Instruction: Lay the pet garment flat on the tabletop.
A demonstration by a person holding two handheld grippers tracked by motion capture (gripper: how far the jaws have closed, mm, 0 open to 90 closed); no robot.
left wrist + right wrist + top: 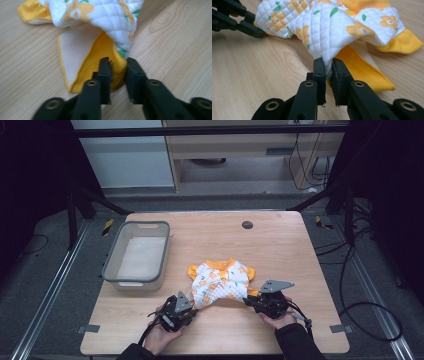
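High view shows a small quilted top (220, 282), white with orange flowers and orange trim, lying near the front middle of the wooden table (280, 240). A person holds a gripper in each hand, and both have a bottom corner of the top. The left gripper (186, 304) is at the corner on the left side, and the right gripper (251, 298) is at the corner on the right side. Holding two far-apart corners like this looks like a good way to lift the top flat or fold it over, so it does not bunch up. In the left gripper view, the black jaws are squeezed on the orange hem (117, 67), with the cloth pinched between them. The quilted part (112, 17) rises up behind, so that corner looks lifted a little off the wood. In the right gripper view, the jaws are pressed close together on a fold of the white quilted cloth (325, 37), and the cloth pulls up into a point where it is pinched. An orange flap (364, 70) hangs down to the table beside it. The other gripper (239, 21) can be seen far off at the top left, at its own corner. A grey bin (136, 256) sits to the left of the top, well apart from it. My guess is the bin is there so the top can go in once it is folded.
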